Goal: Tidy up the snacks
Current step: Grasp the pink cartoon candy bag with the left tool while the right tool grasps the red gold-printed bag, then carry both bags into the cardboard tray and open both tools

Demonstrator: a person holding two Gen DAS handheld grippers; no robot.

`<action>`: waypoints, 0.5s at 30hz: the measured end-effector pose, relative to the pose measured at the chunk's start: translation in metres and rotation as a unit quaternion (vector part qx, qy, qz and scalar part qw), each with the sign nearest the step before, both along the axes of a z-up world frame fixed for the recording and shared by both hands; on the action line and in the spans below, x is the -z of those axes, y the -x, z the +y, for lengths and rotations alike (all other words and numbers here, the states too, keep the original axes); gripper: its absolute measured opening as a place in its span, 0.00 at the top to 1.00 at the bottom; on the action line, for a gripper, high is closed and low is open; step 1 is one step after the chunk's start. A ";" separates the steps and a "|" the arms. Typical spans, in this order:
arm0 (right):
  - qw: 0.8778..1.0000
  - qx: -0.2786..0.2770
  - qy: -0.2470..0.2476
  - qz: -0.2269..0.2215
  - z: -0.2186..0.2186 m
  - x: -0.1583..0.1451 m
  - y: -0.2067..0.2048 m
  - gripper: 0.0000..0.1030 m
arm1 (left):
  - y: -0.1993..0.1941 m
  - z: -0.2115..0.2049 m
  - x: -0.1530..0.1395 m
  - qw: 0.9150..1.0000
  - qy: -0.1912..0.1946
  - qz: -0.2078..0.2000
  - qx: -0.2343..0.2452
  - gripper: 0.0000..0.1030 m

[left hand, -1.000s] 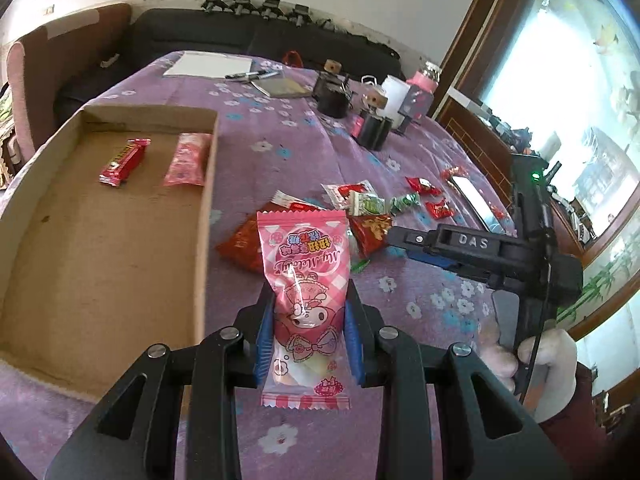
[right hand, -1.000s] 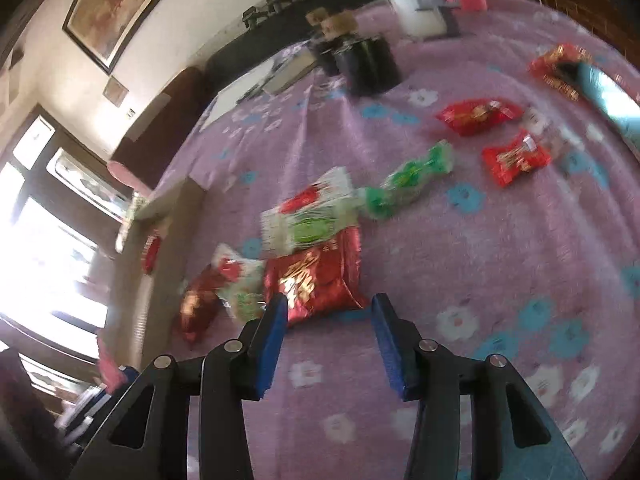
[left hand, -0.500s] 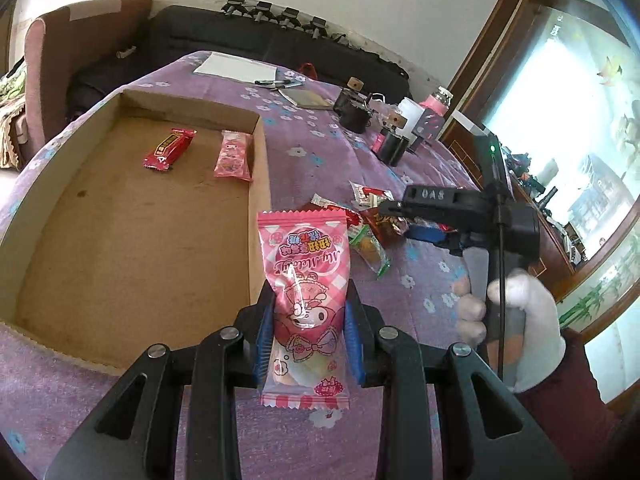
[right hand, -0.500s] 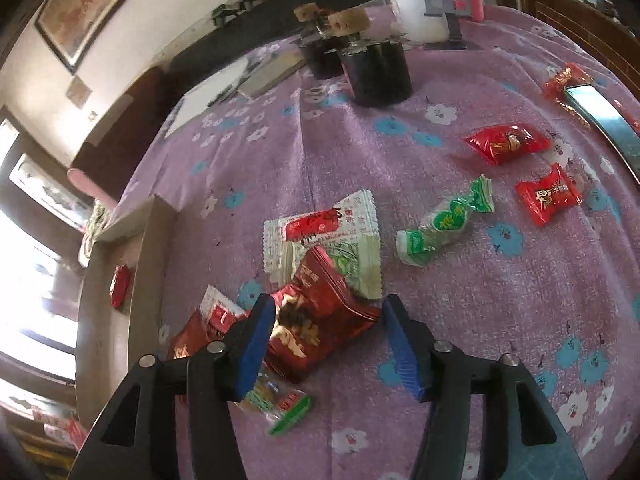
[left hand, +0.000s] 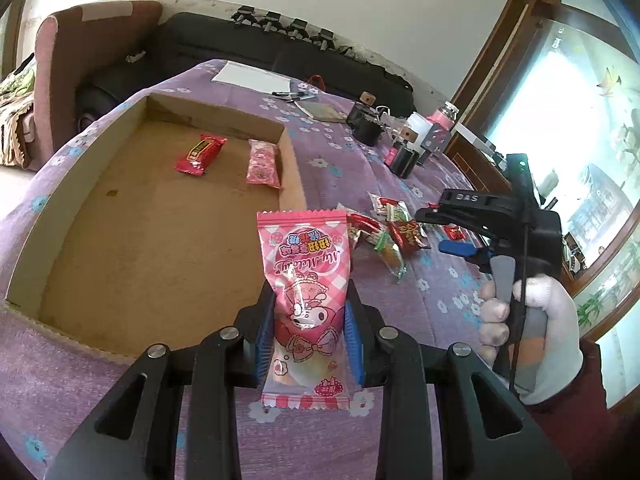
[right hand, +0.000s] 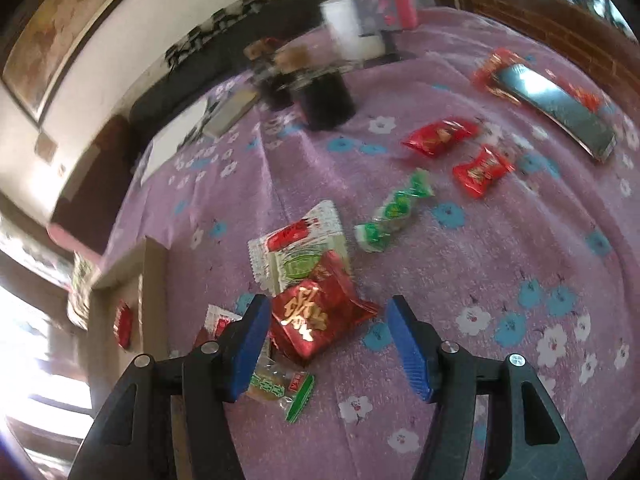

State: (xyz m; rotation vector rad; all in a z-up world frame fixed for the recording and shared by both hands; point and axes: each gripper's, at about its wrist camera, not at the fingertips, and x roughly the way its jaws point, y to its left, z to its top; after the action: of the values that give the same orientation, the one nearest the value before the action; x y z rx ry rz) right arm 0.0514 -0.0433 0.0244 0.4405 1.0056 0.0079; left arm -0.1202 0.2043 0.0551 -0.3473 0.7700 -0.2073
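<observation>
Left wrist view: the left gripper [left hand: 309, 318] is clamped on a pink snack packet [left hand: 306, 280], held upright; the cardboard tray [left hand: 120, 240] lies at ten o'clock.

Right wrist view: the right gripper [right hand: 330, 344] jaws are opening around a red packet [right hand: 316, 314], not pressing it; a green candy [right hand: 394, 212] lies at one o'clock.

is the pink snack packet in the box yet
Not yet. The left gripper holds the pink packet near the box.

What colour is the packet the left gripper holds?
Pink packet, white-checked with a cartoon character; clearest in the left wrist view.
</observation>
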 end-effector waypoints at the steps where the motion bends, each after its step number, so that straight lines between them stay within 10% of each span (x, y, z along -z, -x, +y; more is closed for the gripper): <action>1: 1.000 -0.002 -0.002 0.009 0.003 0.003 -0.005 0.38 | 0.001 0.001 0.000 1.000 0.001 0.000 -0.001 0.73; 8: 0.999 0.008 0.031 0.034 0.019 0.016 -0.036 0.42 | 0.009 0.010 -0.003 1.000 -0.001 -0.008 -0.010 0.73; 10: 0.999 0.000 0.031 0.027 0.019 0.017 -0.034 0.64 | 0.012 0.015 -0.003 1.000 -0.001 -0.008 -0.013 0.73; 15: 0.998 -0.063 -0.004 0.017 0.017 0.017 -0.017 0.79 | 0.011 0.024 -0.003 1.000 0.003 -0.004 -0.024 0.73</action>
State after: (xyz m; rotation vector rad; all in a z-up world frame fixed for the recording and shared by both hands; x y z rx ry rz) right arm 0.0685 -0.0262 0.0076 0.3844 1.0664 0.1178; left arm -0.1311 0.2284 0.0576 -0.3697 0.7523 -0.1656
